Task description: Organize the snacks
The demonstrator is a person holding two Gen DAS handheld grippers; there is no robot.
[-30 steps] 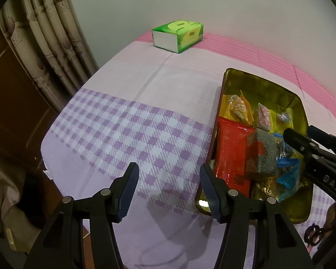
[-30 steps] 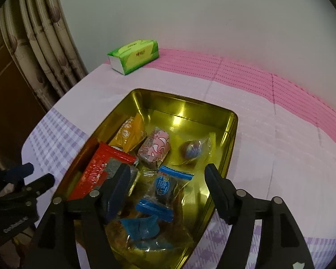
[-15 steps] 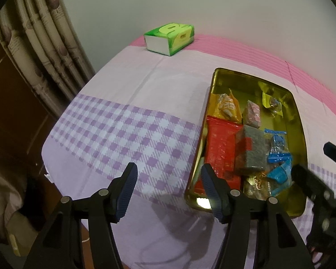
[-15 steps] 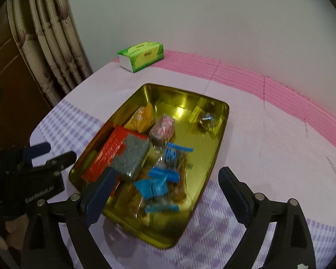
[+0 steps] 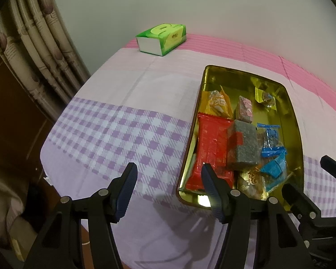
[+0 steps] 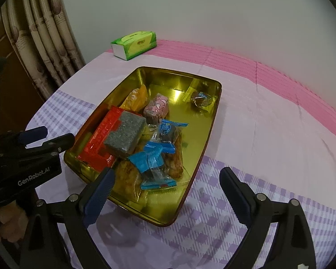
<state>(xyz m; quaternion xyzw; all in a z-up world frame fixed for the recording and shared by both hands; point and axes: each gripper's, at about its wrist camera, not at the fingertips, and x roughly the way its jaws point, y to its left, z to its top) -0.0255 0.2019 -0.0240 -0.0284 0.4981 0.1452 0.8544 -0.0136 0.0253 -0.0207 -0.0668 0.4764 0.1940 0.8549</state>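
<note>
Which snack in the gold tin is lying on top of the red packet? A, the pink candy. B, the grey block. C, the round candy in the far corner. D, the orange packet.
B: the grey block rests on the red packet in the tin.

The flat red foil snack packet (image 5: 210, 148) lies partly under the grey speckled block-shaped packet (image 5: 242, 144), and its near end is covered by the left gripper's finger (image 5: 212, 190) at about 6 o'clock. Print on the blue-ended clear candy wrappers (image 6: 155, 159) is too small to read. The brown glazed pastry packets (image 6: 127, 177) beneath them are mostly buried (shape unclear). The green tissue box (image 6: 134, 44) carries illegible lettering. At 9 o'clock the patterned beige curtain (image 6: 44, 33) runs off the frame.
</note>
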